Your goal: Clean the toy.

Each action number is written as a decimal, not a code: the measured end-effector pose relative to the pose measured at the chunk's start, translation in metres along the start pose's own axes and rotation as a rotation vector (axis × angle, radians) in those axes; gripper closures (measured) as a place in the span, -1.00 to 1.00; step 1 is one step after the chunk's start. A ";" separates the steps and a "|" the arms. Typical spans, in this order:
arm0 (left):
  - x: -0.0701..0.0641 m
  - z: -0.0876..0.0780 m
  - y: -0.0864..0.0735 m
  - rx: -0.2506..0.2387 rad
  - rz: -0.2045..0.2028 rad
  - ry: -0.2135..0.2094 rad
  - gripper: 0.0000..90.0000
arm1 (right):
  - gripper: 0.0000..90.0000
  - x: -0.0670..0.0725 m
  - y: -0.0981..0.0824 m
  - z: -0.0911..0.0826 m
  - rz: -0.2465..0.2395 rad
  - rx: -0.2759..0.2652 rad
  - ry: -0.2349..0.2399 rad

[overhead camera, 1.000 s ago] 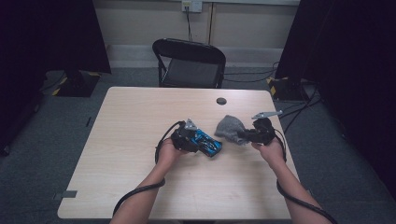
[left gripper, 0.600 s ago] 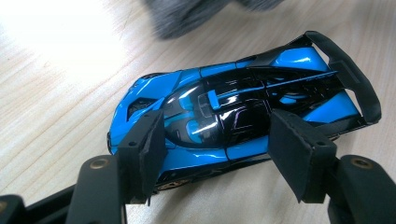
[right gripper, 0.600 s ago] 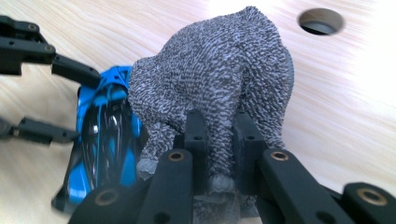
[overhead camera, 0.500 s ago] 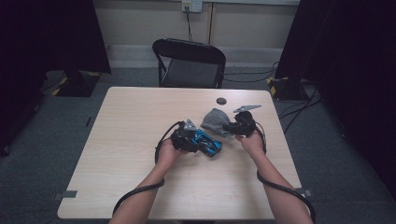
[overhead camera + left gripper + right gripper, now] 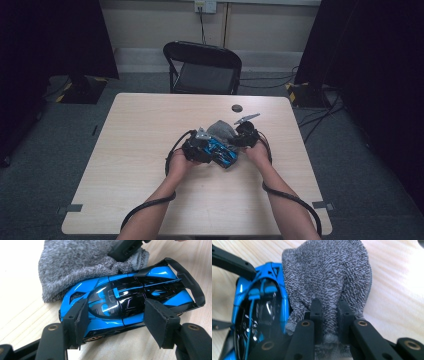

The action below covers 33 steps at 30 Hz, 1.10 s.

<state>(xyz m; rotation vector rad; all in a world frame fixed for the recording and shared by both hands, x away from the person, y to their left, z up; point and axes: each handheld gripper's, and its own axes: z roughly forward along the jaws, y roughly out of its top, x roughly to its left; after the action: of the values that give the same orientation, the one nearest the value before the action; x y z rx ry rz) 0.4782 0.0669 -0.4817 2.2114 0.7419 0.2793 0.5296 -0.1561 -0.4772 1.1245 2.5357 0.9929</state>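
Two grippers meet at mid-table in the high view, the left gripper (image 5: 216, 150) bracing a blue toy car (image 5: 223, 152) so the right gripper (image 5: 235, 140) can work a grey cloth (image 5: 220, 130) against it. From the left gripper view, the car (image 5: 125, 302) sits crosswise between half-open jaws, seemingly steadied for wiping. From the right gripper view, narrow jaws pinch the cloth (image 5: 329, 277), the car (image 5: 259, 315) just left of them.

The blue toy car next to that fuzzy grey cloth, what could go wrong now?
The left gripper seems to hold the blue toy car only across its middle, so a hard wipe might twist it loose. The grey cloth, pinched in the right gripper, could snag on the car's thin rear wing and bend it.
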 end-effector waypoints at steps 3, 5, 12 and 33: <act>0.000 0.000 0.000 0.004 0.001 0.000 -0.18 | 0.75 -0.003 -0.006 -0.005 -0.003 0.004 0.009; 0.000 0.000 0.001 0.008 0.000 -0.002 -0.18 | 0.75 -0.005 -0.009 -0.009 -0.012 0.009 0.019; 0.000 0.000 0.002 0.013 0.000 -0.001 -0.18 | 0.74 -0.010 -0.024 -0.024 -0.019 0.021 0.039; 0.000 0.000 0.003 0.020 -0.001 -0.003 -0.18 | 0.74 -0.008 -0.068 -0.062 -0.008 0.008 0.072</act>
<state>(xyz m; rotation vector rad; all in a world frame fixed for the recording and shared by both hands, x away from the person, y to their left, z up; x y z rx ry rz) 0.4794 0.0654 -0.4797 2.2295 0.7469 0.2692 0.4695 -0.2262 -0.4756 1.0991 2.6001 1.0413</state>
